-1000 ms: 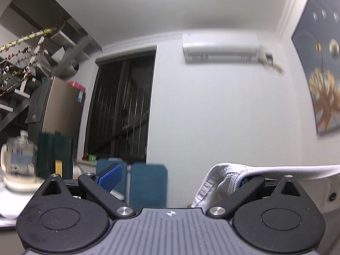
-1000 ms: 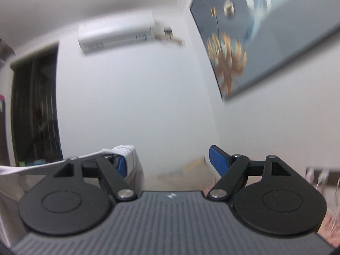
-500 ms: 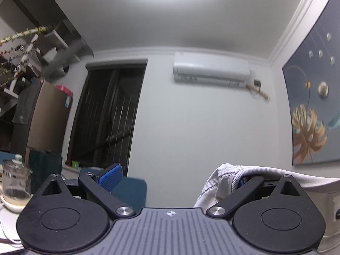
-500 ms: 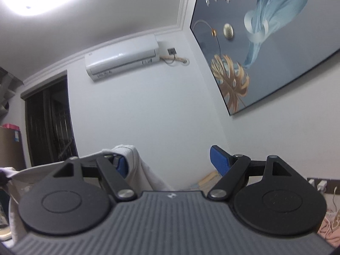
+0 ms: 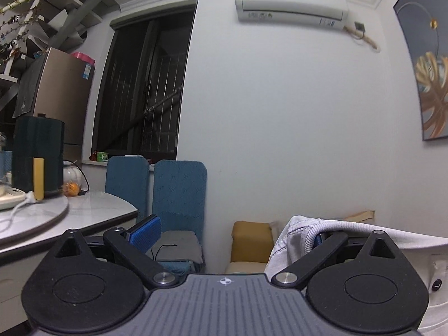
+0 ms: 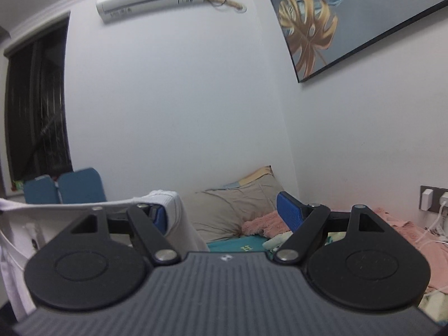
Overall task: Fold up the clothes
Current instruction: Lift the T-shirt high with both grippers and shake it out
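Left wrist view: the left gripper (image 5: 231, 231) has its jaws spread wide, and the white garment (image 5: 296, 233) is draped over the right-hand finger only, its ribbed edge hooked there and the cloth running off to the right edge. On the marble bench (image 5: 92, 208) at left stand a dark cylindrical canister (image 5: 37, 154) and a small orange fruit (image 5: 71, 188); what the canister holds cannot be told. Compared with half a second ago the camera has tipped downward: the ceiling light has left the frame and two blue chair backs (image 5: 179, 193) and a yellow stool (image 5: 252, 242) now show below the air conditioner (image 5: 291, 4).

Right wrist view: the right gripper (image 6: 224, 214) is likewise wide open, the same garment hung over its left-hand finger, stretching away to the left. This view has also dropped, bringing in a bed (image 6: 240, 247) with a beige pillow (image 6: 238, 207) and pink blanket (image 6: 397, 232), under a framed leaf painting (image 6: 322, 22).
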